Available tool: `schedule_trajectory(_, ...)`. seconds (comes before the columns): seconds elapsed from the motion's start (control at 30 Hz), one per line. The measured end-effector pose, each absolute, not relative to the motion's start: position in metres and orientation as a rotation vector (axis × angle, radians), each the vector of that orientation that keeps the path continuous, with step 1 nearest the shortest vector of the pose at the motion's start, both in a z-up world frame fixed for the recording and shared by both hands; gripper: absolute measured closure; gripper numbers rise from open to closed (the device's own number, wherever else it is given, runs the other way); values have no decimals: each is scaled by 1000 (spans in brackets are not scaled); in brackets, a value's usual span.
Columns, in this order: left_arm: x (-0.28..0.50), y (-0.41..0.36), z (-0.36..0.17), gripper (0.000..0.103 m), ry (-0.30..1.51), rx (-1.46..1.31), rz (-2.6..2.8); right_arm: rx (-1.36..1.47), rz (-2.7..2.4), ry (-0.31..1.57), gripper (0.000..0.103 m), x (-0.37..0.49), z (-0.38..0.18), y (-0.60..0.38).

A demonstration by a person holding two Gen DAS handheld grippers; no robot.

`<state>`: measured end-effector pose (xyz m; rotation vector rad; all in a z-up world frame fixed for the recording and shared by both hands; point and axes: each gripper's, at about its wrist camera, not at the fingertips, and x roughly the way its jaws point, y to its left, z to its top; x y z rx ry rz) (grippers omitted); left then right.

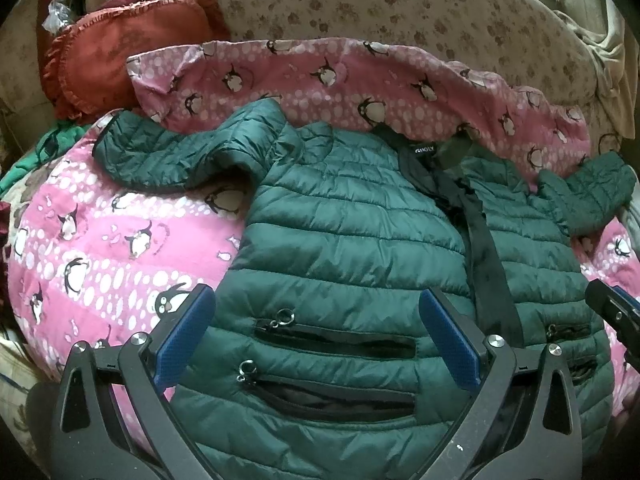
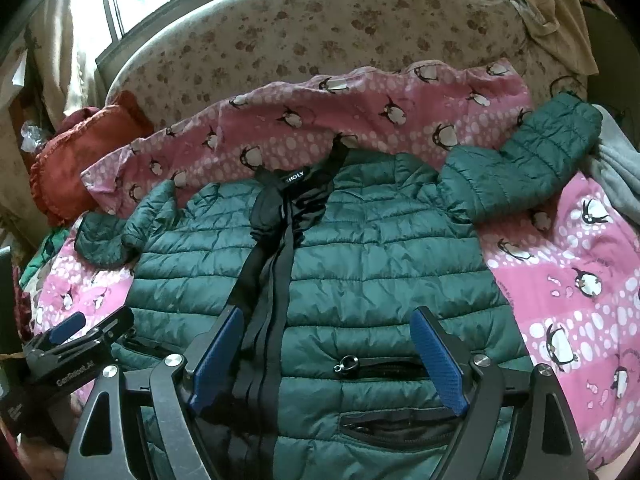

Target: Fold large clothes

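A dark green quilted puffer jacket [image 1: 352, 216] lies front up on a pink penguin-print blanket [image 1: 100, 248], sleeves spread to both sides, black zipper strip down the middle. It also shows in the right wrist view [image 2: 380, 248]. My left gripper [image 1: 316, 300] is open and empty, hovering over the jacket's left half above its two zip pockets. My right gripper [image 2: 328, 320] is open and empty over the right half, beside the zipper strip [image 2: 268, 280]. The left gripper shows at the lower left of the right wrist view [image 2: 72, 344]; the right gripper's edge shows in the left wrist view [image 1: 616, 312].
A red ruffled cushion [image 1: 104, 52] lies at the back left. A beige sofa back with brown paw prints [image 1: 380, 12] rises behind the blanket [image 2: 580, 280]. Grey cloth [image 2: 616, 176] lies at the right and green fabric [image 1: 48, 144] at the left edge.
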<state>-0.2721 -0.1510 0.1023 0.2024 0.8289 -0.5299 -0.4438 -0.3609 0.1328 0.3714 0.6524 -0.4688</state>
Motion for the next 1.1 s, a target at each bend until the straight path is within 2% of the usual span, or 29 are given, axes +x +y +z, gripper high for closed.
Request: schedule_trajectory(1.1, -270, -150, 101, 1, 839, 210, -530, 435, -446, 666, 19, -432, 131, -358)
